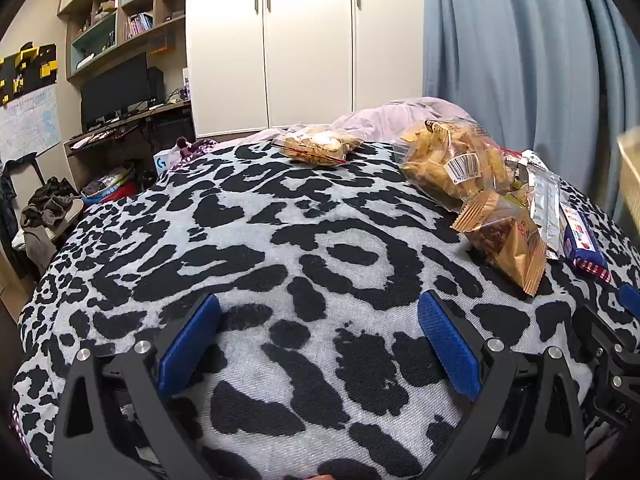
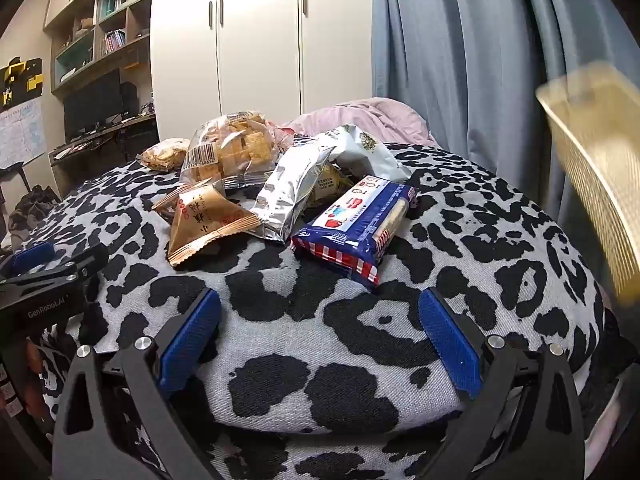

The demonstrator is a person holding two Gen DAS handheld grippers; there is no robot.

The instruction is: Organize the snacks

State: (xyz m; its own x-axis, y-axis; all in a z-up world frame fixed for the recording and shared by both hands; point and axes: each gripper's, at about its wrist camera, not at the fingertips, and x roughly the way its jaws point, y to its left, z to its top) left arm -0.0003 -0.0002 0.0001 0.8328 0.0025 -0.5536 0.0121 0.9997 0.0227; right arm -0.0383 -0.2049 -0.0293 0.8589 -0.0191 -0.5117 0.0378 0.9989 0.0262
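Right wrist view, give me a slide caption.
Open right gripper facing heaped snack packets on a leopard-print blanket.

The right gripper is hovering with its blue-padded jaws spread wide and empty over a black-and-white animal-print blanket. Ahead of it, a pile of snacks is lying on the blanket: a tan triangular packet, a silver foil bag, a blue biscuit pack nearest the jaws, a clear bag of crackers behind, and a small clear bag lying apart at the far left. A blurred yellow basket is showing at the right edge, and the left gripper is showing at the left edge.
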